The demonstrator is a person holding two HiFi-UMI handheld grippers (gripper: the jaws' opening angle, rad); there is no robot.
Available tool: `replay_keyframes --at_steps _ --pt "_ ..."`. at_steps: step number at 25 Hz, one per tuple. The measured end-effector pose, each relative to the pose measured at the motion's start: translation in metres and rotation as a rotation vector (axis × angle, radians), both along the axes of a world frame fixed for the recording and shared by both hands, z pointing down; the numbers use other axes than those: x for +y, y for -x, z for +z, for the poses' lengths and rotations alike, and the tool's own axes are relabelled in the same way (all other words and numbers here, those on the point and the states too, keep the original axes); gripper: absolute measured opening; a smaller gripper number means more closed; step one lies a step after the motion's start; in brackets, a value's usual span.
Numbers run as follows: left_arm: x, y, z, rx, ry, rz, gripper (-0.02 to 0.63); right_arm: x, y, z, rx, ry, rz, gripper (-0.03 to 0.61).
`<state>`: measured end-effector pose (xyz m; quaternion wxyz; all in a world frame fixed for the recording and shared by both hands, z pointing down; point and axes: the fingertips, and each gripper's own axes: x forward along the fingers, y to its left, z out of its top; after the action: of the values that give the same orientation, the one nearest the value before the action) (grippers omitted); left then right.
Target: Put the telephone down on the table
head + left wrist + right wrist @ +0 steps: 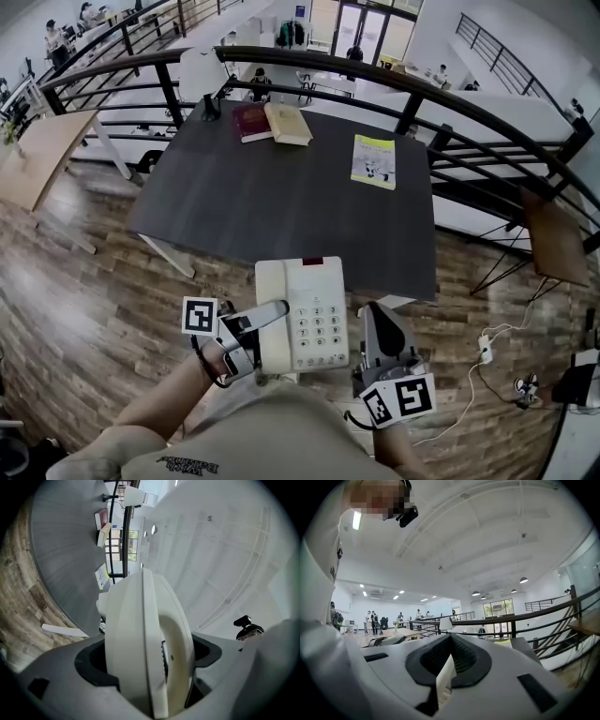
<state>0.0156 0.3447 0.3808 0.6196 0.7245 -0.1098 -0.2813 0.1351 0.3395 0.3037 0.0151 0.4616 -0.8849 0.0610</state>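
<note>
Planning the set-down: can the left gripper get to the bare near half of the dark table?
Probably yes. The left gripper, fingers clamped on the telephone, hovers at the near edge of the table; nothing lies between; the red book, tan book and yellow booklet sit toward the far side.

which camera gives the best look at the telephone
Head view: the whole telephone shows, keypad up, held by the left gripper. Left gripper view shows only its edge between the jaws; right gripper view shows no clear part of it.
</note>
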Motion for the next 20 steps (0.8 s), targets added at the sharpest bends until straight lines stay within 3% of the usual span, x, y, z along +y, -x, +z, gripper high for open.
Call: replay_keyframes --at_steps 11,20 --pt "-0.039 -0.022 0.001 -0.062 -0.042 0.004 0.454 -0.03 -0.012 0.004 -0.014 -0.02 -0.028 0.001" --pt "-0.11 -0.013 0.02 -0.055 -0.052 0.063 0.454 -0.099 0.005 0.021 0.005 -0.006 0.004 0.001"
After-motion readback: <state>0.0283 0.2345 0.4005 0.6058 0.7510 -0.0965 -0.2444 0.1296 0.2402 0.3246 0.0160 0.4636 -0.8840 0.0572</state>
